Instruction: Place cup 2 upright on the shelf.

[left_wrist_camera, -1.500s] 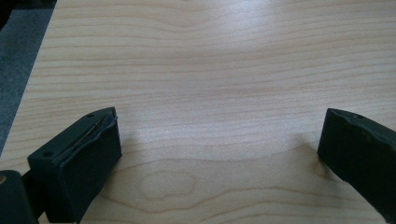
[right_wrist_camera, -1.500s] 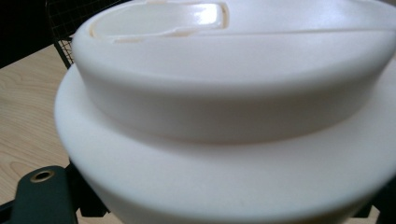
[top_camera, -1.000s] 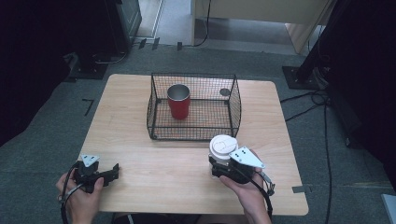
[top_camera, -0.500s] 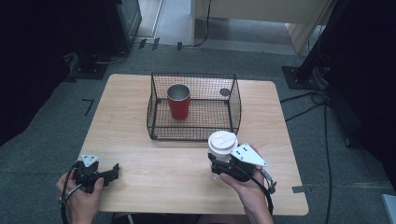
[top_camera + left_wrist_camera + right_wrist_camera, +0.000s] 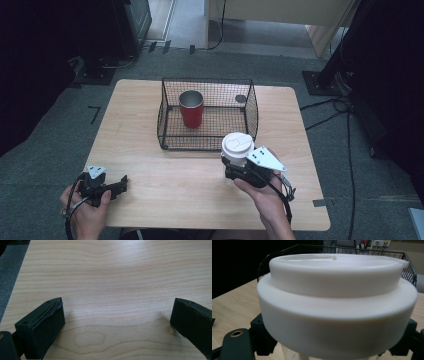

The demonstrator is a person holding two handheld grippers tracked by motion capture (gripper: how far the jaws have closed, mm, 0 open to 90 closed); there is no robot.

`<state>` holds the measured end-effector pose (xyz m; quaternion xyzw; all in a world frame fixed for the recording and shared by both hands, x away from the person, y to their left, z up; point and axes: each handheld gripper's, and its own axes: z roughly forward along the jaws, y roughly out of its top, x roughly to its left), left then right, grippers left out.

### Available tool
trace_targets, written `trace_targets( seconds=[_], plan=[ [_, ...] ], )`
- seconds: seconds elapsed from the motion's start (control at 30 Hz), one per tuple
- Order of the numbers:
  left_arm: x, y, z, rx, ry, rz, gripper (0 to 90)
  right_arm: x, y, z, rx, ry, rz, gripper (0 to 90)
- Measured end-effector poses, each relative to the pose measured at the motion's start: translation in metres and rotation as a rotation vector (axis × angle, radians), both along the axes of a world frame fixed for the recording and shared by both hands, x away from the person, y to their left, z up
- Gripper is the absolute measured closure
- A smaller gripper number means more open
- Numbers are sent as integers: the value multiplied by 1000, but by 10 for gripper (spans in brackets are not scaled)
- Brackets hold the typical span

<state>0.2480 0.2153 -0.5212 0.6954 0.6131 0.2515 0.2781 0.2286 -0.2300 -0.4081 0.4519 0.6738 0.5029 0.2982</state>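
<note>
A paper cup with a white lid (image 5: 237,145) is held just in front of the wire basket (image 5: 207,80), off the table. My right gripper (image 5: 233,169) is shut on the cup below its lid. In the right gripper view the lid (image 5: 337,302) looms very close, with a black finger (image 5: 260,340) on either side of the cup's body. A red cup with a metal rim (image 5: 191,108) stands upright inside the basket, left of its middle. My left gripper (image 5: 121,183) rests at the table's near left corner, open, with bare wood between its jaws (image 5: 117,325).
A small dark round thing (image 5: 240,99) lies in the basket's far right corner. The wooden table (image 5: 150,150) has free room left of and in front of the basket. Cables and dark stands sit on the floor around the table.
My right gripper has lifted the lidded cup a little, and it now shows higher against the basket's front wall. The left gripper has stayed where it was.
</note>
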Motion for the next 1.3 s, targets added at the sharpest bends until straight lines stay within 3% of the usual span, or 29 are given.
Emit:
trace_targets(
  seconds=[0.63, 0.97, 1.3],
  plan=[
    [0, 0, 0, -1, 1, 0, 0, 17, 11, 28, -8, -41, 20, 162],
    [0, 0, 0, -1, 0, 1, 0, 28, 13, 42, -7, -58, -4, 162],
    [0, 0, 0, -1, 0, 1, 0, 42, 16, 56, -8, -122, -34, 161]
  ],
)
